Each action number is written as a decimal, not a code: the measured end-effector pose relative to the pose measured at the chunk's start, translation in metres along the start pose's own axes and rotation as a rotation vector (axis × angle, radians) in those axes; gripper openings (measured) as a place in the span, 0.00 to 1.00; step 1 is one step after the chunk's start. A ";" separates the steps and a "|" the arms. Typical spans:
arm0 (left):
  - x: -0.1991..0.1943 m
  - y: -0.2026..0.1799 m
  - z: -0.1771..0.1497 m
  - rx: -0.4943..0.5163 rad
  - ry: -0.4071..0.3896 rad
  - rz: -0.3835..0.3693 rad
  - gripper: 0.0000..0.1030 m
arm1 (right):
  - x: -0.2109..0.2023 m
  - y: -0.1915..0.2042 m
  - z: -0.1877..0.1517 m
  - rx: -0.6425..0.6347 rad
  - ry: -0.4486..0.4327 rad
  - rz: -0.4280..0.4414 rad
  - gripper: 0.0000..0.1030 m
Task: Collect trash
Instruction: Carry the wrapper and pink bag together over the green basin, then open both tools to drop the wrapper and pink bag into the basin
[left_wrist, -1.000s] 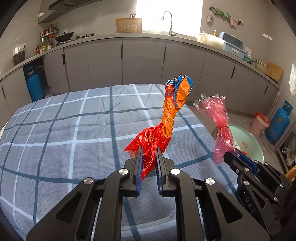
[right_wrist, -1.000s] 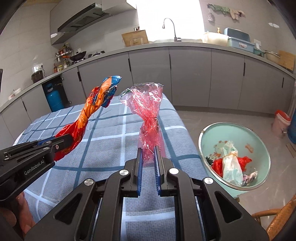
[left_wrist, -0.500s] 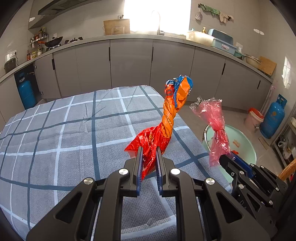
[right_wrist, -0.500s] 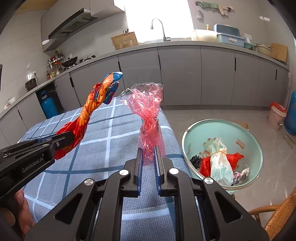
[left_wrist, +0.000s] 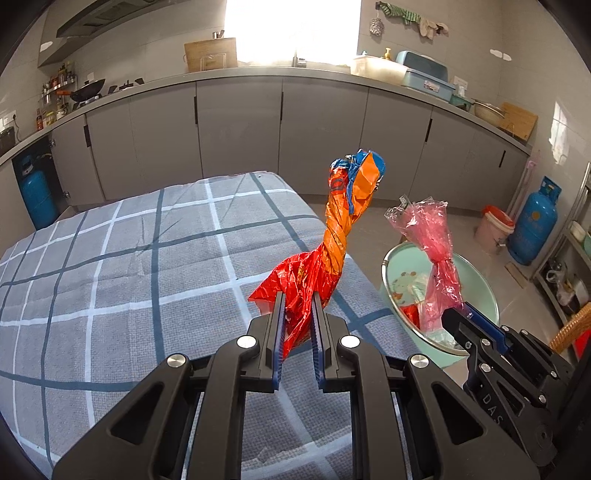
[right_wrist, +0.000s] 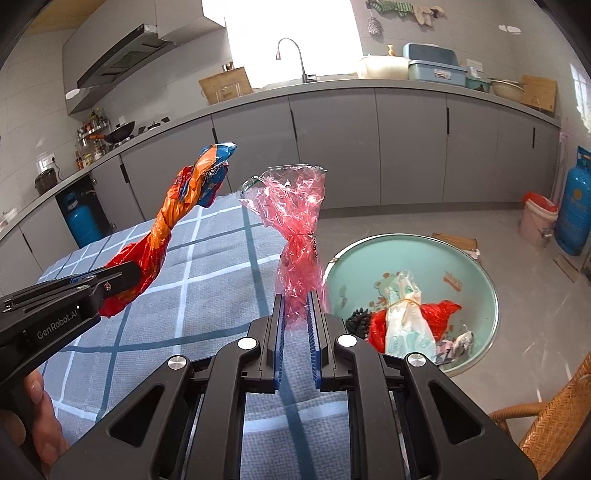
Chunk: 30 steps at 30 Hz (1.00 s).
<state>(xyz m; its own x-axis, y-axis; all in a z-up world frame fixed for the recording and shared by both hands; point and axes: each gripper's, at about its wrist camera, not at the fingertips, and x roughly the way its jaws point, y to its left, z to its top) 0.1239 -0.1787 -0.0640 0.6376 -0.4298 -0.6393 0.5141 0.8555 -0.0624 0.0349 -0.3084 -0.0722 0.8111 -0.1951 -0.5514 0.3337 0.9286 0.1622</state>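
Note:
My left gripper is shut on the lower end of a twisted orange, red and blue snack wrapper, which stands up above the checked tablecloth. My right gripper is shut on the bottom of a knotted pink plastic bag. The right gripper and its pink bag show at the right of the left wrist view, over a mint-green basin. From the right wrist view the left gripper with the wrapper sits at the left. The basin on the floor holds several pieces of trash.
The table's right edge runs beside the basin. Grey kitchen cabinets line the back. A blue gas cylinder and a small bucket stand at the far right. A wicker chair is at the lower right. A hand grips the left tool.
Both grippers have moved sideways towards the table's right edge, each keeping its hold. The basin now shows more fully behind the pink bag in the left wrist view.

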 end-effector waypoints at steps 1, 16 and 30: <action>0.001 -0.003 0.000 0.006 0.001 -0.005 0.13 | -0.001 -0.003 0.000 0.004 -0.001 -0.006 0.13; 0.018 -0.047 0.006 0.077 0.017 -0.072 0.13 | -0.006 -0.045 0.004 0.045 -0.013 -0.076 0.13; 0.036 -0.084 0.013 0.140 0.041 -0.130 0.13 | -0.008 -0.084 0.010 0.083 -0.019 -0.148 0.13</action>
<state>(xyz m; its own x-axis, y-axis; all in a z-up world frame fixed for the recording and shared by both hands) 0.1112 -0.2698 -0.0718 0.5381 -0.5199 -0.6634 0.6673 0.7436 -0.0415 0.0046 -0.3882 -0.0735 0.7588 -0.3343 -0.5590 0.4880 0.8603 0.1479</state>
